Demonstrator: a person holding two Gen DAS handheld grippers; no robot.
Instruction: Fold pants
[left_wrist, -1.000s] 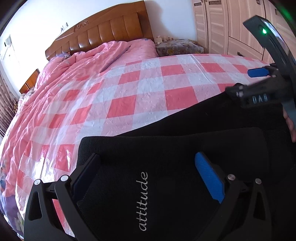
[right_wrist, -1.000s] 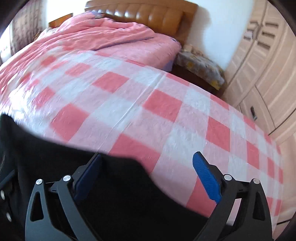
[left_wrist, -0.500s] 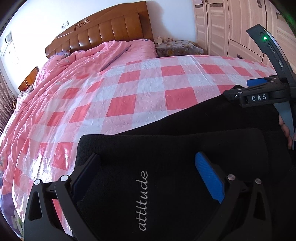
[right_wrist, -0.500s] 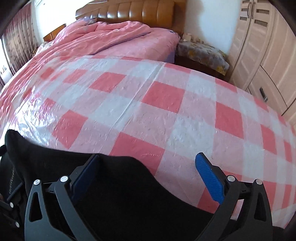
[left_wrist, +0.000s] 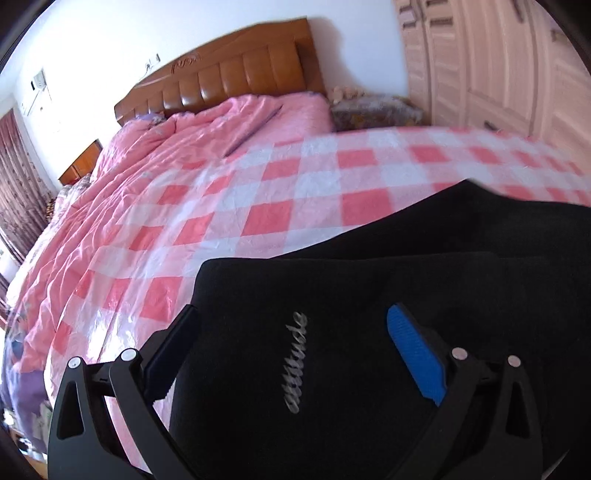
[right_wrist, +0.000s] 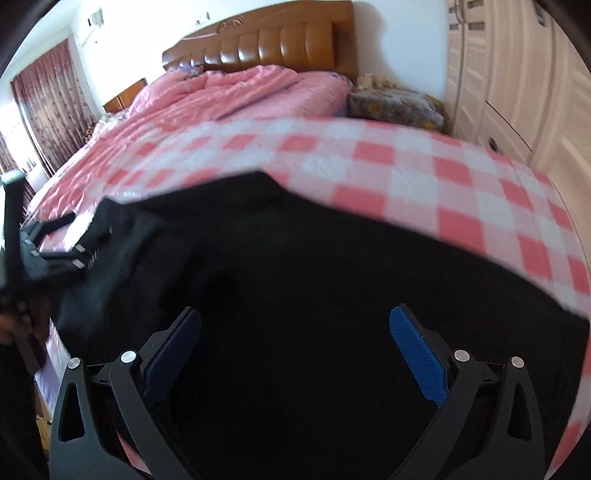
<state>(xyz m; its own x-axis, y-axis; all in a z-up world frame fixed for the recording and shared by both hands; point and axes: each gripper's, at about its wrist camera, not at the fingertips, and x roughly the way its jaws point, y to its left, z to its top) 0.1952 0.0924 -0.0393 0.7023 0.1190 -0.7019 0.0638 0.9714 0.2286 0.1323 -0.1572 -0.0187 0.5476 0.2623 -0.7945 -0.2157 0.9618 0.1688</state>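
Checked bedspread at 12 o'clock; both grippers, left and right, spread over black pants, apparently between folds; next, pinch an edge.

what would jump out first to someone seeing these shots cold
The black pants fill the foreground of both views, lying on the pink-and-white checked sheet, with a silver script logo between the open fingers of the left gripper. The right gripper is open over the dark cloth too. Behind stands a brown wooden headboard.
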